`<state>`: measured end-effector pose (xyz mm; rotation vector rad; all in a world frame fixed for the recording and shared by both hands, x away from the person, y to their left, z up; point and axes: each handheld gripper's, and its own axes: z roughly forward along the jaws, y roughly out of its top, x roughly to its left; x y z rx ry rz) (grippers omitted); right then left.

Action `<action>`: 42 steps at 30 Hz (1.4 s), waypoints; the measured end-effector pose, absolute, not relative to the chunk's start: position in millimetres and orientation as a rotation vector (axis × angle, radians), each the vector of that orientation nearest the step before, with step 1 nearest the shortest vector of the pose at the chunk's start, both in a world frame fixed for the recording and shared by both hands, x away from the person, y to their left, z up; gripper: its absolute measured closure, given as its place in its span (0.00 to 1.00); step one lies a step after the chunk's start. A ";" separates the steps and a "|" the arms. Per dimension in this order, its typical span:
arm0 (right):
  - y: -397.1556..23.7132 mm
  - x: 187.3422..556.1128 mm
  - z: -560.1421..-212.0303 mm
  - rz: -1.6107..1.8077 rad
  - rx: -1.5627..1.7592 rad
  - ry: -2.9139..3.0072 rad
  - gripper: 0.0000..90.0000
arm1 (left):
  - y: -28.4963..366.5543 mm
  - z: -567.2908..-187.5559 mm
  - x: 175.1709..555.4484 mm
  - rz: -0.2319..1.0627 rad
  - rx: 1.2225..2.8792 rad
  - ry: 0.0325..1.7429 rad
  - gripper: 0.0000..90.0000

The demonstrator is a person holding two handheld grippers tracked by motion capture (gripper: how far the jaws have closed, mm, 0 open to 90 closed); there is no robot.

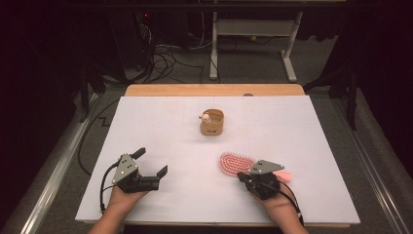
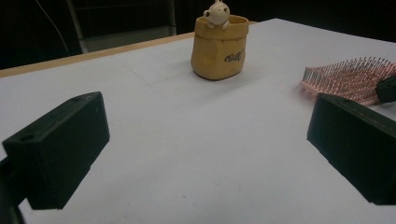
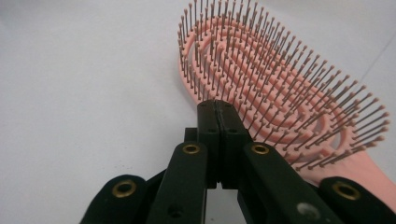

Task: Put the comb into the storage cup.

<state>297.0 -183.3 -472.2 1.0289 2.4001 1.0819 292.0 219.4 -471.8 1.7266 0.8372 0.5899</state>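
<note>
A pink hairbrush [image 1: 235, 163] lies bristles up on the white table sheet [image 1: 160, 126], right of centre near the front. My right gripper [image 1: 242, 177] is shut, its jaws pressed together with nothing between them. In the right gripper view its tip [image 3: 218, 110] sits low against the near side of the hairbrush [image 3: 266, 79] head. At the front left, my left gripper [image 1: 150, 162] rests open and empty. Through its wide jaws [image 2: 205, 140] I see a tan pouch [image 2: 219, 46] with a small pale figure [image 2: 217, 11] on its rim.
The tan pouch [image 1: 212, 123] stands upright at the middle back of the sheet. A wooden table edge [image 1: 214, 90] runs behind it. Beyond are a dark floor, cables and a white desk frame [image 1: 253, 29]. Bare sheet lies between the two grippers.
</note>
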 end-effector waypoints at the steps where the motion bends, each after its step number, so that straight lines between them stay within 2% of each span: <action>1: -184.6 297.8 -472.0 1.081 1.036 2.392 1.00 | 219.4 -471.7 292.0 0.590 1.727 0.838 0.00; 12: -197.8 297.2 -459.9 1.174 1.053 2.345 1.00 | 219.6 -471.4 291.5 0.590 1.725 0.833 0.00; 17: -234.4 299.9 -442.4 1.202 1.117 2.205 1.00 | 220.0 -471.2 291.4 0.589 1.725 0.830 0.00; 24: -286.5 313.4 -455.8 1.048 1.294 2.134 1.00 | 219.8 -471.0 291.6 0.588 1.719 0.829 0.00; 42: -286.7 318.4 -462.2 1.003 1.291 2.193 1.00 | 218.9 -471.5 291.4 0.580 1.722 0.831 0.00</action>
